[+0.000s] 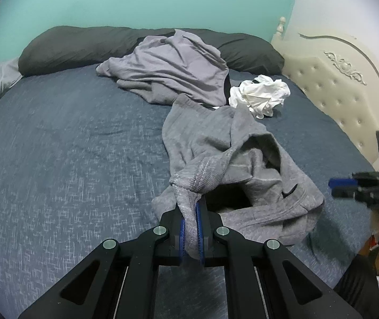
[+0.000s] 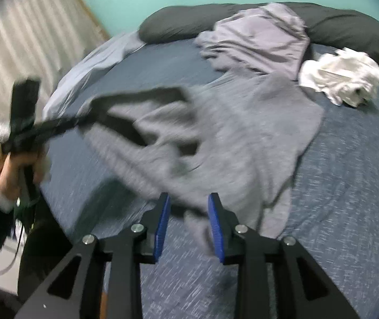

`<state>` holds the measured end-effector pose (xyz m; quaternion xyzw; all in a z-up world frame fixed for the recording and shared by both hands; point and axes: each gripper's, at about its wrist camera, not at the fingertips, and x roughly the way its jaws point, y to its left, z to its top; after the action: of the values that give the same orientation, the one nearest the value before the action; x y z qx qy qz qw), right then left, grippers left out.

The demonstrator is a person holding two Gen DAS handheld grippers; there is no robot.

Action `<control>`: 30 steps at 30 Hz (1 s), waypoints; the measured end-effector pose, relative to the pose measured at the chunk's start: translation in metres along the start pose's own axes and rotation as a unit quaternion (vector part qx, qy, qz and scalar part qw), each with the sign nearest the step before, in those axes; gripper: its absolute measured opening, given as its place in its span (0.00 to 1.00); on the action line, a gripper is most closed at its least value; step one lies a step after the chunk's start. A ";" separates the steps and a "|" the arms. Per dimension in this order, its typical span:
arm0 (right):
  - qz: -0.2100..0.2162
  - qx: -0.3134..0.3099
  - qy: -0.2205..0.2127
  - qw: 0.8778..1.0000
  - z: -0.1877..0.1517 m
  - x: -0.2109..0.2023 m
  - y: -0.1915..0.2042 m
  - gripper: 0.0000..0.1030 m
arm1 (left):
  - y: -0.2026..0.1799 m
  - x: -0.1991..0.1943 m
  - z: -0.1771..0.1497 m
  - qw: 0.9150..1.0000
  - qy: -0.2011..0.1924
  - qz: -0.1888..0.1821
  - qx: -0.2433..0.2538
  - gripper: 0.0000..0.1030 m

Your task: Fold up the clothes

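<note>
We are spreading grey sweatpants [image 1: 232, 159] on a bed [image 1: 69, 146] before folding. Our left gripper [image 1: 190, 228] is clamped tight on the ribbed waistband, which bunches between its blue pads. Our right gripper [image 2: 189, 223] stands part open, a flap of grey cloth lying loose between its pads (not pinched, as far as the blurred view shows).

To do this well, we judge the right gripper should take the waistband's other corner, then both draw the cloth taut and flat.

Beyond the sweatpants, toward the dark pillows [image 1: 69, 50], lie a lilac garment [image 1: 168, 71] touching them and a crumpled white garment [image 1: 261, 95] just beside. The open sheet is on the side of the sweatpants away from the cream headboard [image 1: 330, 85]; the bed's edge is near us.
</note>
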<state>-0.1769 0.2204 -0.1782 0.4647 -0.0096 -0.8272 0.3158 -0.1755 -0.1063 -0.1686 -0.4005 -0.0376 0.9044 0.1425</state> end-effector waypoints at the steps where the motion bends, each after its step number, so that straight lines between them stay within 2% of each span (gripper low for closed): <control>1: -0.004 0.010 -0.004 1.000 0.004 0.000 -0.004 0.34 | 0.001 0.000 -0.001 1.000 0.000 0.001 0.000 0.07; 4: -0.016 0.031 -0.011 0.999 0.017 0.006 -0.012 0.44 | -0.002 0.001 -0.005 1.000 0.003 0.001 0.005 0.07; 5: -0.020 0.034 -0.013 0.999 0.023 0.009 -0.012 0.50 | -0.003 0.001 -0.005 1.000 0.003 0.000 0.006 0.07; 6: -0.022 0.034 -0.015 0.999 0.028 0.013 -0.010 0.51 | -0.004 0.001 -0.005 1.000 0.003 -0.001 0.007 0.07; 17: -0.068 0.005 -0.010 0.998 0.069 0.059 0.005 0.51 | -0.016 -0.006 -0.011 1.000 -0.001 -0.015 0.026 0.07; 19: -0.078 -0.002 -0.005 0.997 0.072 0.067 0.005 0.47 | -0.019 -0.007 -0.014 0.999 0.000 -0.018 0.034 0.07; 22: -0.084 -0.013 0.001 0.996 0.071 0.076 0.007 0.32 | -0.024 -0.008 -0.016 0.999 0.002 -0.020 0.044 0.07; 24: -0.088 -0.023 -0.005 0.996 0.067 0.073 0.008 0.11 | -0.026 -0.008 -0.018 0.999 0.003 -0.018 0.050 0.07; 27: -0.091 -0.039 -0.015 0.995 0.062 0.066 0.009 0.03 | -0.023 -0.007 -0.018 0.999 0.002 -0.014 0.046 0.07; 30: -0.087 -0.053 -0.038 0.994 0.056 0.041 0.007 0.02 | -0.018 -0.006 -0.016 0.999 -0.001 -0.013 0.033 0.07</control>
<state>-0.2316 0.1772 -0.1755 0.4142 0.0631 -0.8681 0.2664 -0.1557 -0.0914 -0.1714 -0.3941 -0.0133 0.9036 0.1672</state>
